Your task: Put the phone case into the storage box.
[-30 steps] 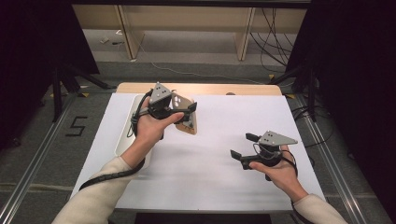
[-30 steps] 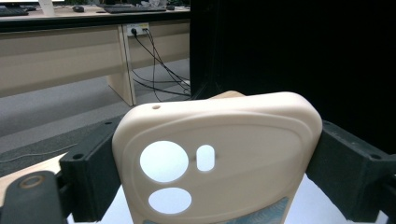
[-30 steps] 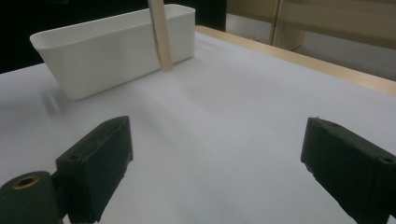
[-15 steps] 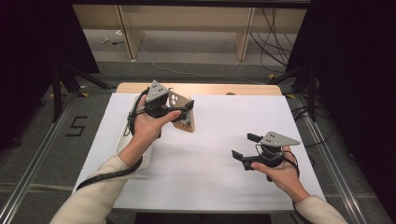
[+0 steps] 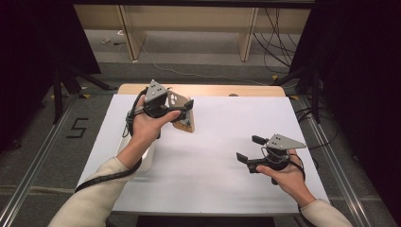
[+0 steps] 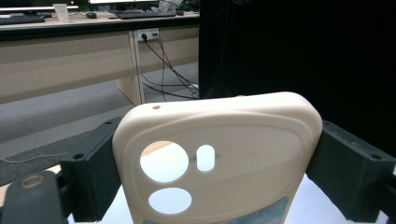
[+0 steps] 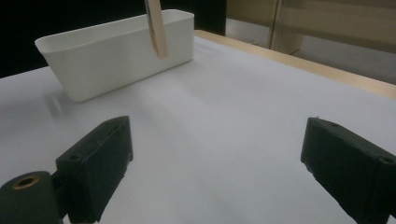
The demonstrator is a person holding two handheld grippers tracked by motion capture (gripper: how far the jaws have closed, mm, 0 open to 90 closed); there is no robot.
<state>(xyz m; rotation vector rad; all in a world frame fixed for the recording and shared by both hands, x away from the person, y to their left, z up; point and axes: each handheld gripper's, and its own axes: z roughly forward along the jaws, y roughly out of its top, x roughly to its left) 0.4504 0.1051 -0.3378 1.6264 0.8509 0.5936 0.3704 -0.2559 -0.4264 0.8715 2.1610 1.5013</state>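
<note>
A cream phone case (image 5: 187, 124) with camera cut-outs hangs above the far left of the white table, held upright. My left gripper (image 5: 179, 110) is shut on it, its black jaws pressing the case's two long edges. In the left gripper view the phone case (image 6: 243, 140) stands between both jaws of that gripper (image 6: 219, 175), its cut-outs facing the camera. At the right front my right gripper (image 5: 248, 149) hovers low over the sheet, open and holding nothing. In the right gripper view its jaws (image 7: 219, 172) stand wide apart, and the case's edge (image 7: 156, 28) hangs farther off.
A white rectangular bin (image 7: 116, 51) stands at the table's left side; in the high view the bin (image 5: 147, 161) lies partly under the left forearm. A wooden table edge (image 5: 227, 90) runs along the back. Metal floor rails flank the table.
The left hand has drifted slightly toward the far left with the phone case still gripped. The right hand has kept still.
</note>
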